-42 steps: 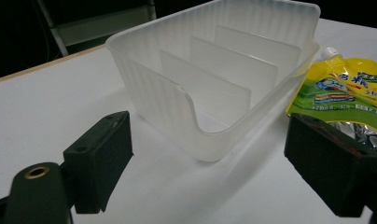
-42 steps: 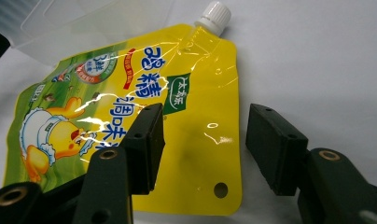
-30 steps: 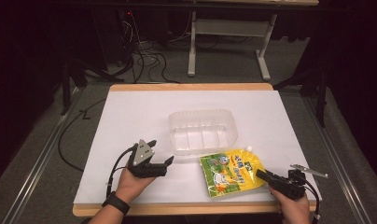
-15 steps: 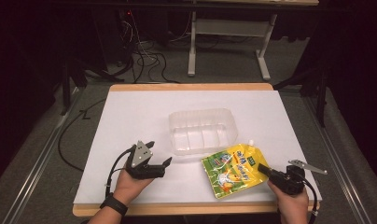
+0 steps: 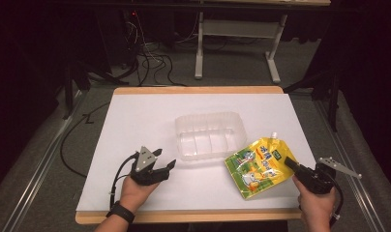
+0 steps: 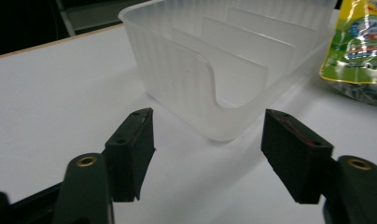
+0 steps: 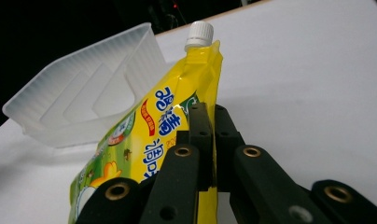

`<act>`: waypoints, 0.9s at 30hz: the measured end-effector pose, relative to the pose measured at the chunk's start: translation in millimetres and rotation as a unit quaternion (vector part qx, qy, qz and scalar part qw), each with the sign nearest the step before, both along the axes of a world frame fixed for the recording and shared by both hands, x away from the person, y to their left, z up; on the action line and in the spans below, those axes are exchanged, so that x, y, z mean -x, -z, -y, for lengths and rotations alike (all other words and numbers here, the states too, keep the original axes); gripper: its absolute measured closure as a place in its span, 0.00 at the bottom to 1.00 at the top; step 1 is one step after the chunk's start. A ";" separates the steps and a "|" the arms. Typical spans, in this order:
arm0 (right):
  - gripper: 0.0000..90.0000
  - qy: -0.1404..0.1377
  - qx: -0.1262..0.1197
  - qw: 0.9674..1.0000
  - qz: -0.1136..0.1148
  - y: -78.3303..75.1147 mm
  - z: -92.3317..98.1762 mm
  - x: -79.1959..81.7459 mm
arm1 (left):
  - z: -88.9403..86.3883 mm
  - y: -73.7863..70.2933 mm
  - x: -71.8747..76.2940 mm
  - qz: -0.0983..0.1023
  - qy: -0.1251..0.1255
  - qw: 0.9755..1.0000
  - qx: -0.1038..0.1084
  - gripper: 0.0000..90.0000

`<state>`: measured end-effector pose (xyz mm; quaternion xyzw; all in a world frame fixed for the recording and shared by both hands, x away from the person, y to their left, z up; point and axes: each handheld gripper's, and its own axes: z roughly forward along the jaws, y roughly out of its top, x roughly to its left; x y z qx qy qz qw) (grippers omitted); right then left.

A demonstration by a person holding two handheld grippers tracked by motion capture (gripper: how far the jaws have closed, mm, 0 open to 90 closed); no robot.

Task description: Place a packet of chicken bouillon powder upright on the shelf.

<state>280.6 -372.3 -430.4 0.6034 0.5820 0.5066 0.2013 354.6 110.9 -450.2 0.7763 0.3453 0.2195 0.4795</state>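
Note:
A yellow-green spouted pouch (image 5: 260, 166) with a white cap (image 7: 198, 33) hangs tilted just right of a clear plastic bin (image 5: 210, 134). My right gripper (image 5: 290, 164) is shut on the pouch's edge (image 7: 210, 140), lifting it off the white table mat. The bin (image 6: 224, 70) has inner dividers and stands at the mat's middle. My left gripper (image 5: 165, 166) rests open near the bin's front left corner, its fingers (image 6: 130, 149) spread with nothing between them. The pouch's corner (image 6: 359, 51) shows at the far right of the left gripper view.
A white mat (image 5: 135, 125) covers the wooden table (image 5: 193, 90). Cables (image 5: 150, 63) and a white table frame (image 5: 232, 34) lie on the floor beyond the far edge. Metal rails run along both sides of the table.
My right gripper has lifted and turned the pouch, swinging it upward and toward the bin's right side. The left gripper has stayed in place.

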 end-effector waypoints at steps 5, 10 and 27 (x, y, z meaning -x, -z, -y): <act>1.00 0.002 0.005 1.000 0.005 -2.9 0.3 -2.1 | 21.8 3.5 -12.3 -0.001 -0.047 0.998 0.032 0.52; 1.00 0.007 0.007 1.000 0.011 -3.3 5.0 -1.9 | 36.7 8.8 -18.9 0.013 -0.085 0.996 0.022 0.70; 1.00 0.025 0.037 0.995 0.086 -36.4 6.0 11.3 | 19.9 5.9 -25.1 0.023 -0.104 0.994 -0.005 0.87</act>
